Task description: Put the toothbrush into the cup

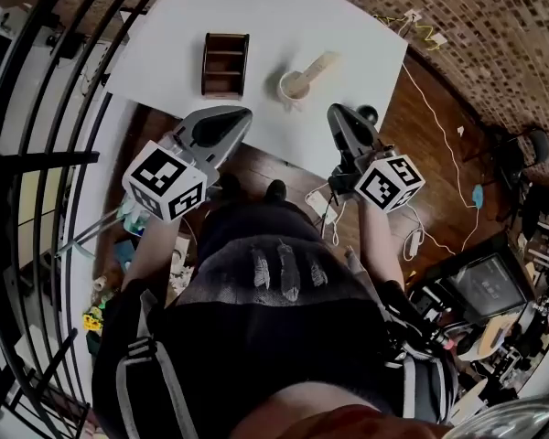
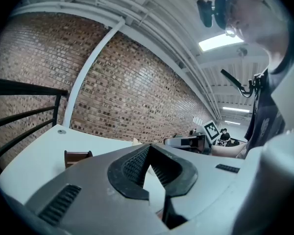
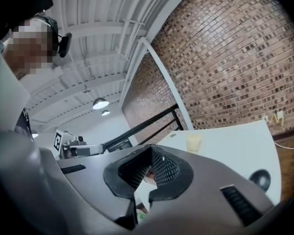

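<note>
Toothbrush in the cup, both grippers back from the table: at the upper centre of the head view, the pale cup (image 1: 295, 85) stands on the white table (image 1: 183, 26). The toothbrush (image 1: 320, 65) leans out of it toward the upper right. A brown wooden rack (image 1: 225, 64) sits just to the cup's left, apart from it.

The left gripper (image 1: 243, 113) and the right gripper (image 1: 334, 111) hang below the table's near edge, close to the person's body at mid-frame. Neither touches anything on the table.

In the left gripper view the dark ribbed jaws meet at their tips with nothing between them. The rack shows at that frame's lower left, beyond the grey housing. The right gripper view shows the same thing, with jaws closed tip to tip and empty. The cup (image 3: 194, 143) stands well off on the table at centre right, too small there for the brush to be made out.

Judged from how things lie, the placing step looks finished: the brush rests in the cup and both tools are clear of it. The next move seems to call for little. The grippers only need to stay away from the cup so the leaning brush is not knocked out. If the brush does need reseating, the right gripper would have to open first and approach from the lower right, the side it leans away from the rack.
</note>
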Demonstrator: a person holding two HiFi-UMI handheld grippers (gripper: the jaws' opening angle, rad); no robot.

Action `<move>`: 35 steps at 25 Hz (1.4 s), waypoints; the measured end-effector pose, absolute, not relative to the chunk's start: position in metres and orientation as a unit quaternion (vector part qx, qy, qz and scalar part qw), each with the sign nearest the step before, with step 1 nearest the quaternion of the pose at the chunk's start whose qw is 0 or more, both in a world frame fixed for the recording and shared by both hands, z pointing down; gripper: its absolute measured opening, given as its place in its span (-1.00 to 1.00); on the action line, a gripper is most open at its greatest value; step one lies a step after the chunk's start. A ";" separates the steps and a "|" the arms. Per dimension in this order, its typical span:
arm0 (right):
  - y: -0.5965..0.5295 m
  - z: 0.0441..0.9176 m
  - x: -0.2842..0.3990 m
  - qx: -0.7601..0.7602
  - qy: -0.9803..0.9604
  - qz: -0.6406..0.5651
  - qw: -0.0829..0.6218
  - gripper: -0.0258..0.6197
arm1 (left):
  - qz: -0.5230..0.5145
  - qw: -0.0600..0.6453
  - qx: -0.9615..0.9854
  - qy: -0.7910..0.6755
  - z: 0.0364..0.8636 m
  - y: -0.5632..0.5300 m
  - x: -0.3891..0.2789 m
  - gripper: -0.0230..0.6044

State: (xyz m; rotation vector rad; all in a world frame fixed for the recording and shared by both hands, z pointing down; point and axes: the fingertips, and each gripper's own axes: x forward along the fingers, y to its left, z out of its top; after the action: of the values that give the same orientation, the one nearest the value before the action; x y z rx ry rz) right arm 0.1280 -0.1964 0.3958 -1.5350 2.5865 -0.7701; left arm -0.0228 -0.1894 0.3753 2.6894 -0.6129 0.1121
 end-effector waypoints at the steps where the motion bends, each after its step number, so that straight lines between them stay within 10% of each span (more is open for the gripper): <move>1: -0.196 0.393 0.129 -0.488 0.837 -0.244 0.022 -0.92 | 0.043 0.188 0.956 -0.221 0.375 -0.188 -0.020 -0.94; 17: -0.150 0.406 0.207 -0.409 0.861 -0.289 0.087 -0.92 | 0.077 0.112 0.947 -0.290 0.334 -0.165 0.059 -0.94; 35: -0.135 0.431 0.146 -0.290 0.894 -0.336 0.069 -0.92 | 0.096 0.127 0.916 -0.368 0.347 -0.134 0.022 -0.94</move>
State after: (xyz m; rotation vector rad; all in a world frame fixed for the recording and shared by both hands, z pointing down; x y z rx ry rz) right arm 0.1459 -0.1347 0.4311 -0.8733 2.6897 -1.0102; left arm 0.0215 -0.1341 0.3471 2.6658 -1.0719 0.2808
